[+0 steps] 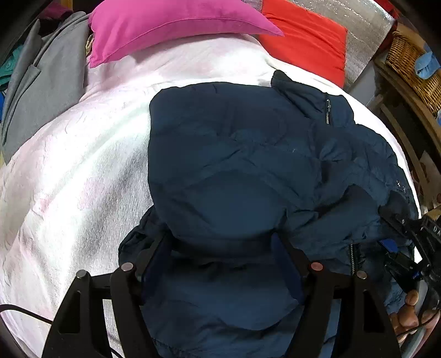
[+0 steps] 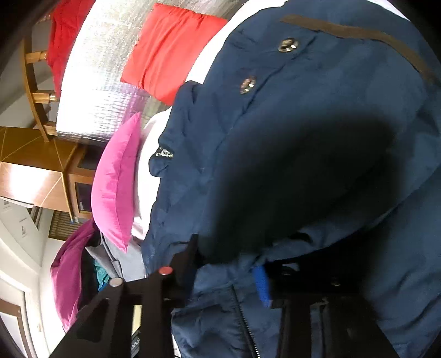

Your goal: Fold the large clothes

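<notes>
A navy puffer jacket (image 1: 234, 143) lies crumpled on a white bed sheet (image 1: 82, 165), zip and snaps showing. My left gripper (image 1: 222, 247) stands at the jacket's near end with its jaws wide and a thick fold packed between them. That fold bulges over the fingertips and hides them. My right gripper (image 1: 405, 231) is at the jacket's right edge, with a hand (image 1: 410, 311) behind it. In the right wrist view the jacket (image 2: 303, 110) fills the frame. There the right gripper (image 2: 226, 264) is narrow, pinching fabric by the zip; one finger is covered.
A pink pillow (image 1: 165, 24) and a red pillow (image 1: 308, 41) lie at the head of the bed against a silver quilted board (image 2: 96, 82). Grey clothing (image 1: 41, 91) is piled at the left. A wicker basket (image 1: 408, 63) and wooden furniture (image 2: 41, 170) stand beside the bed.
</notes>
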`<state>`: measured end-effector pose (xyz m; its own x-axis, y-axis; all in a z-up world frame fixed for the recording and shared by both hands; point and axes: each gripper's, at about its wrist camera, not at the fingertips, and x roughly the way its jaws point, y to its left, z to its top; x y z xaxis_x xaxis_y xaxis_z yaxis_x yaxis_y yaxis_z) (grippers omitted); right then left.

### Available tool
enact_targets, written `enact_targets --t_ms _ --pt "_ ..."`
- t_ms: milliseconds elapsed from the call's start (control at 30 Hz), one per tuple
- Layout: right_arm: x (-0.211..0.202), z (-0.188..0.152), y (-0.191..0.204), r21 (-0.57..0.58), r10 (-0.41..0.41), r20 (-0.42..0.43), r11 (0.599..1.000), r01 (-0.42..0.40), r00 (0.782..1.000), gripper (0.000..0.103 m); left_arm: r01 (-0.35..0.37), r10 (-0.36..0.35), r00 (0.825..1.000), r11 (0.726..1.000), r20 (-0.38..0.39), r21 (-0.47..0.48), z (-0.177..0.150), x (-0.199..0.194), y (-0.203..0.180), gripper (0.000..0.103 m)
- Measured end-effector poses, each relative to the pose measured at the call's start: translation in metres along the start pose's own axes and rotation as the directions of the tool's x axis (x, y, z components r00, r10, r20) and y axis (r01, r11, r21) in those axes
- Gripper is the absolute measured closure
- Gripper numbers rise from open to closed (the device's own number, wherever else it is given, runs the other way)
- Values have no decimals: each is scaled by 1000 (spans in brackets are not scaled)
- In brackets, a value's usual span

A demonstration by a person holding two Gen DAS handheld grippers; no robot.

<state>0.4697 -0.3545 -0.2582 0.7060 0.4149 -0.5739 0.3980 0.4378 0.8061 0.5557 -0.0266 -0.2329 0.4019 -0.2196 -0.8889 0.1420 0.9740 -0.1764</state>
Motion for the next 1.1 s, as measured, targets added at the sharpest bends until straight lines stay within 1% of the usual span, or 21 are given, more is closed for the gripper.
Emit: enact_targets --t_ms 33,67,133,200,267,333,367,467,500,533,600,633,667,800,867,967,1033,1100 --pt "-12 1 -2 -20 -11 13 1000 12 1000 72 8 -8 1000 1000 6 -5 0 -3 1 28" --pt "-14 -1 5 -66 -32 33 997 34 999 74 13 -13 1000 1000 16 -8 4 -3 0 28" --pt "-22 -8 24 -173 -65 82 982 79 994 75 16 -16 999 1000 45 -8 4 -12 3 28" --pt "-29 -10 29 -208 -62 107 975 83 992 75 21 -20 996 1000 84 -14 6 -22 5 28" --pt "-31 -14 30 -233 -66 108 968 89 992 75 29 -26 994 999 102 -32 7 -26 10 28" --pt "-25 -15 18 -206 -91 79 973 106 993 75 28 -25 996 999 81 -44 7 -20 11 28" --pt "-20 -16 8 -179 -97 49 978 104 994 75 22 -19 998 999 66 -44 6 -16 12 28" --pt "-22 -14 0 -152 -57 26 987 60 998 75 -8 9 999 999 33 -40 4 -6 13 28" --pt "-24 -11 0 -141 -44 10 989 45 999 72 -9 10 1000 999 29 -42 3 -5 13 28" --pt "-26 -9 -1 -116 -22 -13 993 20 1000 72 -6 8 1000 999 30 -49 4 -6 15 28" --pt "-33 -3 -8 -76 -6 -38 997 3 999 61 -3 5 999 998 40 -66 3 -10 23 28" --pt "-38 -1 -11 -60 -3 -37 998 1 999 51 -6 10 999 997 44 -73 2 -13 27 28" --pt "-47 2 -16 -42 7 -15 999 -7 1000 44 -11 15 999 997 47 -76 3 -15 28 28" --pt "-76 16 -34 22 7 67 1000 -8 998 38 -28 34 997 996 73 -81 4 -21 30 28" --pt "-86 25 -48 72 -25 107 997 17 994 37 -29 37 996 995 85 -98 5 -25 34 28" --pt "-94 37 -65 141 -32 154 990 10 988 37 -31 42 995 992 85 -125 7 -25 39 28" --pt "-94 43 -69 145 -44 179 989 18 983 37 -35 46 996 991 77 -131 7 -21 40 28" --pt "-90 47 -64 127 -56 195 991 31 979 39 -44 52 997 991 57 -128 7 -16 40 28"
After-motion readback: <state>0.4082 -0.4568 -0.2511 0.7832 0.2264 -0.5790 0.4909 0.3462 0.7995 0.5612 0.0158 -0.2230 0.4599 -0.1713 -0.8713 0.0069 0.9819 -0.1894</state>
